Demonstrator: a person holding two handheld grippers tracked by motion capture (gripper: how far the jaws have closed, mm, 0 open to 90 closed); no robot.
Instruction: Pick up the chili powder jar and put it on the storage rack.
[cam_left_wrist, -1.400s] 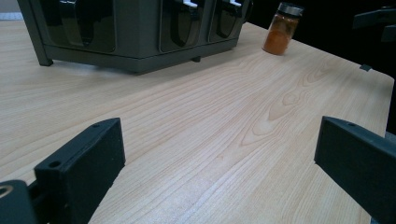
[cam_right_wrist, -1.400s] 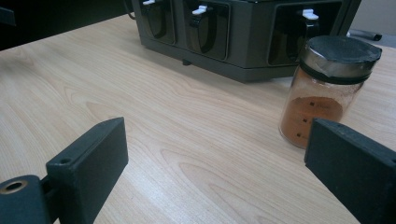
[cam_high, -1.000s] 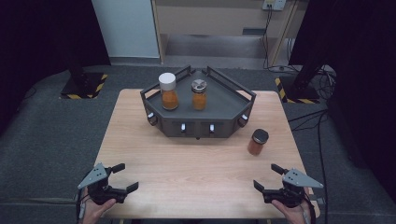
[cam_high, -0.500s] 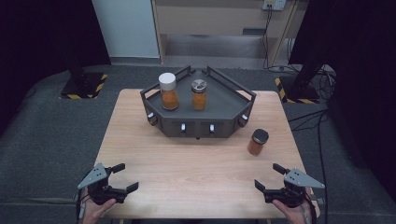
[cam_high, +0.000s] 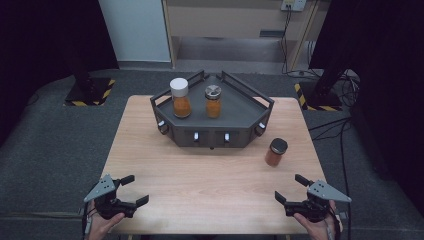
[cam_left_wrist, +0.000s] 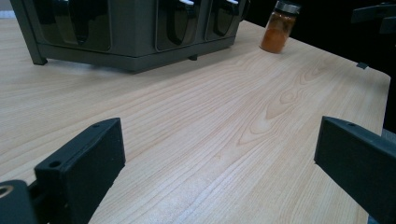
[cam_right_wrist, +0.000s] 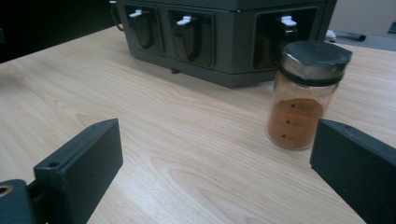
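Note:
A dark grey rack (cam_high: 250, 111) stands at the back middle of the wooden table (cam_high: 200, 175). On it are a white-lidded jar (cam_high: 180, 97) and a grey-lidded jar (cam_high: 213, 101), both holding orange powder. A third jar with a black lid (cam_high: 275, 152) stands on the table to the right of the rack. My left gripper (cam_high: 138, 189) rests open at the near left corner, with nothing between its jaws (cam_left_wrist: 219, 158). My right gripper (cam_high: 288, 187) is open at the near right; its jaws have just been opening, with nothing between them. The black-lidded jar (cam_right_wrist: 303, 98) stands a little ahead of it, toward its right jaw.
The rack's front face (cam_right_wrist: 219, 37) carries several dark pockets with white clips. Bare wood lies between the grippers and the rack (cam_left_wrist: 130, 32). Grey floor, cables and dark stands with yellow-black striped bases surround the table.
The right gripper's jaws have spread slightly wider. Both hands and all three jars have stayed where they were.

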